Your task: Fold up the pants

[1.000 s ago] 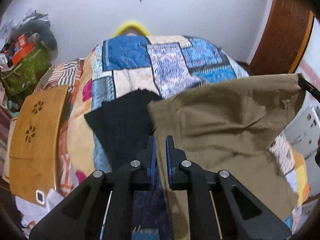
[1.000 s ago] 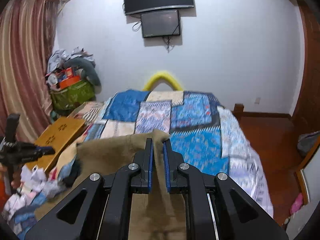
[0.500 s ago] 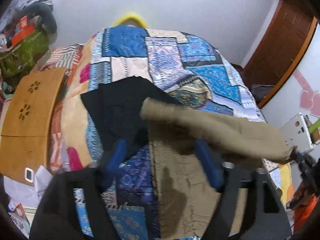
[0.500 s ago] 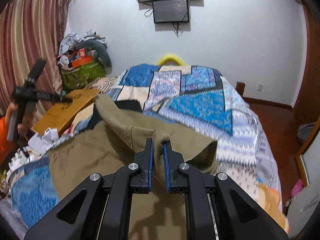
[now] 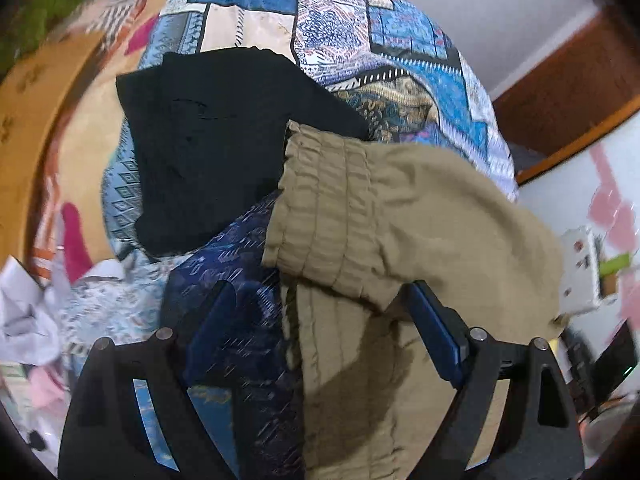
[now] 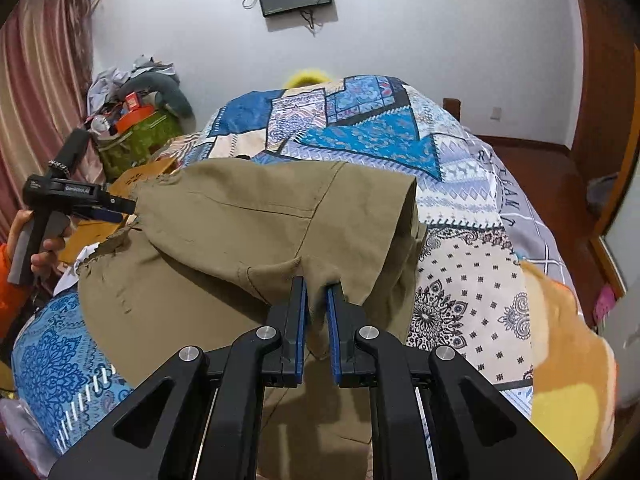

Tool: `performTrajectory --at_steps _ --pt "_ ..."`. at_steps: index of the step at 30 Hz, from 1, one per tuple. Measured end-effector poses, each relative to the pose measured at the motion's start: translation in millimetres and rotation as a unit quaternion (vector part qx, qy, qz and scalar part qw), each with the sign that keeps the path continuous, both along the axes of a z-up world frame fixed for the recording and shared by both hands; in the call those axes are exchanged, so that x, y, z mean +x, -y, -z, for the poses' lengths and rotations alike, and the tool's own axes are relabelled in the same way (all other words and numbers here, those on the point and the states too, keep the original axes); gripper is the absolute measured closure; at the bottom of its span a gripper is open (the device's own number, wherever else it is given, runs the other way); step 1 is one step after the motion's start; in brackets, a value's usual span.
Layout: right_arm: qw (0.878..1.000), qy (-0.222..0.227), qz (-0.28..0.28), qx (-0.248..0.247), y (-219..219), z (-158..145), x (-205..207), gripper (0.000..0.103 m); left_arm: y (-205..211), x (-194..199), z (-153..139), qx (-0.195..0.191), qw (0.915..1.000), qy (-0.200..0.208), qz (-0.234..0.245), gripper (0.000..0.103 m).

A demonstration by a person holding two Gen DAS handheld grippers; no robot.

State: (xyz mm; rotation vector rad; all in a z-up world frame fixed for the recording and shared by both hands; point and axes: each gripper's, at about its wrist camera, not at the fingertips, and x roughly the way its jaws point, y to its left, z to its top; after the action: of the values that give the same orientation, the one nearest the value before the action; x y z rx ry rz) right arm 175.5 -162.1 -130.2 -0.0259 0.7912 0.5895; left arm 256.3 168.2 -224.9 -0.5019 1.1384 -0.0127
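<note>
From the left wrist, the left tongs (image 5: 320, 328) stand wide apart, the pants (image 5: 400, 220) draped loose over the bed (image 5: 248, 28). From the right wrist, the right tongs (image 6: 316, 292) pinch the cloth; a tug could drag the fold crooked.

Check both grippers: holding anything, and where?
Right gripper pinches a bunched fold of the khaki pants at the near edge. Left gripper is open, holding nothing.
</note>
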Motion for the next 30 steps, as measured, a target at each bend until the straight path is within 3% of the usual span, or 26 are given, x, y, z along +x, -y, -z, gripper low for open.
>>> performTrajectory --at_steps 3,5,7,11,12,14,17,23,27,30 --pt "1.000 -0.003 -0.002 -0.007 -2 5 -4 0.094 1 9 -2 -0.014 0.9998 0.011 0.001 0.015" --pt "1.000 -0.007 -0.001 -0.005 -1 7 -3 0.094 3 18 -3 -0.004 0.9999 0.011 -0.002 0.017" --pt "1.000 -0.011 0.001 -0.001 1 9 -3 0.094 5 23 -6 0.022 0.9996 0.015 -0.006 0.050" --pt "1.000 -0.009 0.006 0.004 3 6 -2 0.094 20 25 -13 0.089 0.9957 0.024 0.011 0.062" --pt "1.000 -0.007 0.008 0.005 3 5 -2 0.094 26 22 -20 0.120 0.9922 0.032 0.015 0.083" --pt "1.000 -0.001 0.012 0.006 5 1 0 0.094 32 16 -32 0.148 0.9874 0.049 0.025 0.086" --pt "1.000 0.017 0.020 0.009 10 -11 1 0.094 35 1 -61 0.158 0.9833 0.084 0.031 0.090" --pt "0.997 0.058 0.034 0.028 23 -46 -7 0.094 38 -34 -106 0.151 0.9795 0.127 0.040 0.094" --pt "0.996 0.073 0.041 0.025 33 -57 -16 0.094 46 -57 -110 0.152 0.9785 0.130 0.054 0.101" --pt "0.997 0.060 0.043 0.018 38 -51 -20 0.094 55 -71 -99 0.159 0.9778 0.118 0.067 0.102"
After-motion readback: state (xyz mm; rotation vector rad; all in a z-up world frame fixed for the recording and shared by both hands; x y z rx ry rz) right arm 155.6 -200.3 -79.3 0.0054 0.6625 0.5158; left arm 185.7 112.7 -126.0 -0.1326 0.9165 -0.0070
